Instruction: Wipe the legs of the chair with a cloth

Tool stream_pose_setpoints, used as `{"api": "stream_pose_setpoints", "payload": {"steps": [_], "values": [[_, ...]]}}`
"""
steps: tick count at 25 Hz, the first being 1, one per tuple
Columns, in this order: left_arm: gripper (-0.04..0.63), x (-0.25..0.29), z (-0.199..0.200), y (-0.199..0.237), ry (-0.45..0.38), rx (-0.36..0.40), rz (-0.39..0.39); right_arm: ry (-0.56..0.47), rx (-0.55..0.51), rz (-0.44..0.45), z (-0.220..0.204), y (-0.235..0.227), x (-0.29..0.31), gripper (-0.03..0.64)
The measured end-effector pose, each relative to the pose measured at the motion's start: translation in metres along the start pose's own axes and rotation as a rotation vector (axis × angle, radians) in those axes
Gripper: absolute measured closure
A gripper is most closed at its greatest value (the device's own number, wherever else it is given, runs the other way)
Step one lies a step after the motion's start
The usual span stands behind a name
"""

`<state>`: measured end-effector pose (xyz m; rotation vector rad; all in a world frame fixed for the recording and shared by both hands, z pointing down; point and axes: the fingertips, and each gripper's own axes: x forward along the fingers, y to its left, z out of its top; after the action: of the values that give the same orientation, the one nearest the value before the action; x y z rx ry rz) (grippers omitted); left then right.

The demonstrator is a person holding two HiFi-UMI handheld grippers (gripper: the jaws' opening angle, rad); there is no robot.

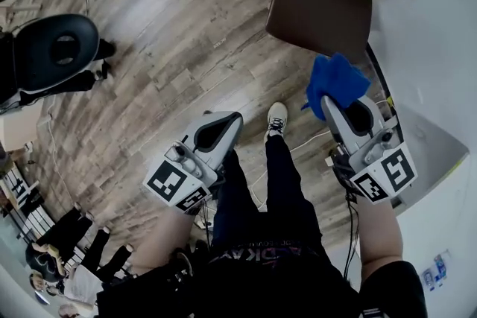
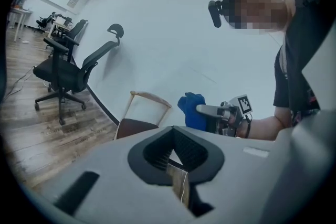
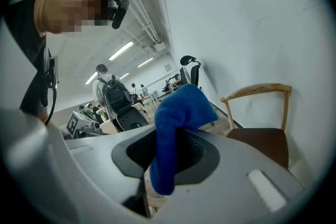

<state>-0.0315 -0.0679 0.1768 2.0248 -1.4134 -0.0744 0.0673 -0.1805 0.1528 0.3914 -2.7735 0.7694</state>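
Two tools, left tool (image 1: 232,120) and right tool (image 1: 337,105), one blue cloth (image 1: 335,80), one wooden chair (image 1: 319,5), at least two black office chairs (image 2: 63,73).

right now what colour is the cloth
Blue. The cloth shows best in the right gripper view.

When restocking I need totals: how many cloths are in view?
1. The blue cloth is pinched between the fingers of the right gripper, close to the wooden chair. The left gripper holds none. More could lie outside these views.
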Motion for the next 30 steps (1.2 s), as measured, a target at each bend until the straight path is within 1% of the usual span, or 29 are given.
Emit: {"api": "stream_pose_setpoints", "payload": {"steps": [3, 7, 11, 14, 16, 19, 21, 23, 25, 27, 30], "values": [[0.592, 0.015, -0.026, 0.017, 0.013, 0.006, -0.030, 0.017, 0.021, -0.008, -0.035, -0.014, 0.011, 0.531], [0.591, 0.036, -0.065, 0.064, 0.021, 0.019, -0.048, 0.053, 0.089, -0.017, -0.099, -0.042, 0.046, 0.531], [0.591, 0.053, -0.129, 0.122, 0.031, 0.021, -0.054, 0.080, 0.094, -0.023, -0.170, -0.078, 0.090, 0.531], [0.591, 0.054, -0.181, 0.148, 0.064, 0.002, -0.062, 0.096, 0.121, -0.045, -0.226, -0.102, 0.113, 0.531], [0.591, 0.050, -0.208, 0.161, 0.079, 0.011, -0.077, 0.102, 0.123, -0.053, -0.255, -0.113, 0.129, 0.531], [0.591, 0.044, -0.232, 0.190, 0.074, 0.045, -0.100, 0.104, 0.099, -0.084, -0.286, -0.133, 0.159, 0.531], [0.591, 0.040, -0.249, 0.213, 0.080, 0.076, -0.116, 0.094, 0.108, -0.110, -0.302, -0.150, 0.179, 0.531], [0.591, 0.040, -0.263, 0.228, 0.063, 0.091, -0.134, 0.079, 0.112, -0.134, -0.317, -0.166, 0.193, 0.531], [0.591, 0.040, -0.270, 0.233, 0.028, 0.082, -0.154, 0.068, 0.098, -0.155, -0.331, -0.177, 0.200, 0.531], [0.591, 0.036, -0.278, 0.235, 0.013, 0.055, -0.183, 0.052, 0.078, -0.168, -0.343, -0.186, 0.208, 0.531], [0.591, 0.036, -0.288, 0.242, -0.008, 0.019, -0.247, 0.012, 0.068, -0.164, -0.354, -0.201, 0.230, 0.531]]}}
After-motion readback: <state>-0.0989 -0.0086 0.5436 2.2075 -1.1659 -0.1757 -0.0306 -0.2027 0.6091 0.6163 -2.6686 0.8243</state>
